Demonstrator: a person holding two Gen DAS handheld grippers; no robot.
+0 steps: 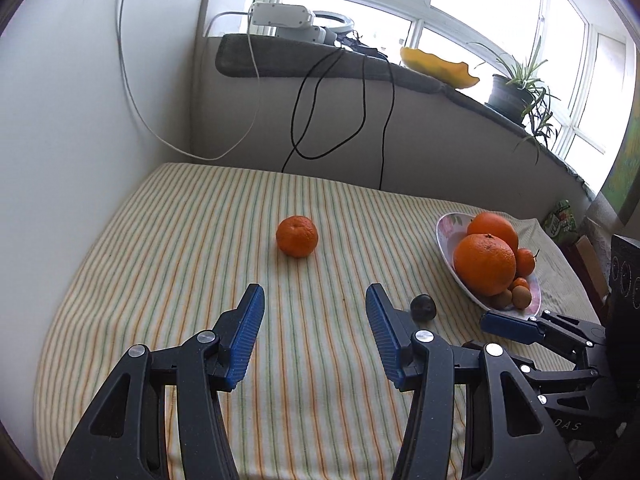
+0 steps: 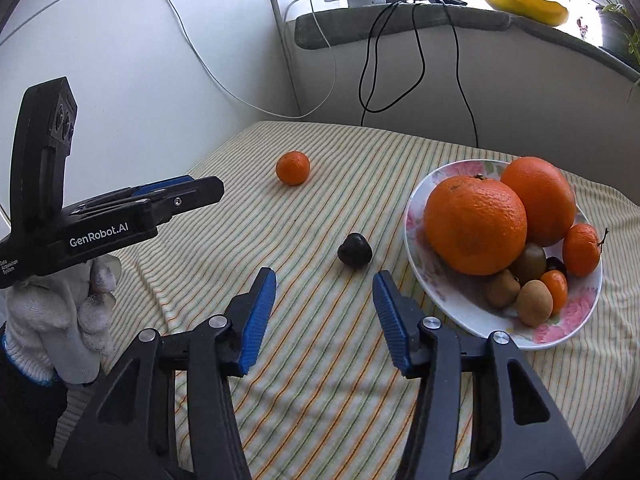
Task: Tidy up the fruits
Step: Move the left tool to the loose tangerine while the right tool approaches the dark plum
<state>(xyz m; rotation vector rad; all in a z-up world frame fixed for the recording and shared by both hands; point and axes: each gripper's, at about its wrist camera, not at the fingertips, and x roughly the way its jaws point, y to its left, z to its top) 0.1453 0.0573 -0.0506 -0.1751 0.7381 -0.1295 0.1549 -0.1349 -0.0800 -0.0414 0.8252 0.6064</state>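
- Left gripper (image 1: 315,308): jaws spread, nothing between them, above the striped tablecloth (image 1: 160,240), pointing toward a lone tangerine (image 1: 297,236).
- Right gripper (image 2: 324,300): jaws spread and empty; a dark round fruit (image 2: 354,255) lies on the cloth just beyond its tips.
- Floral bowl (image 2: 416,240), right of that fruit: two large oranges (image 2: 475,225), small tangerines (image 2: 582,249) and brown kiwis (image 2: 534,302) piled inside.
- A gloved hand (image 2: 60,320) holds the left gripper.

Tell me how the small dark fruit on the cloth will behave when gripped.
The dark fruit looks smooth and glossy, so it may slip between the pads. Being rounded and small, it could roll on the striped cloth if nudged. Probably soft; squeeze gently.
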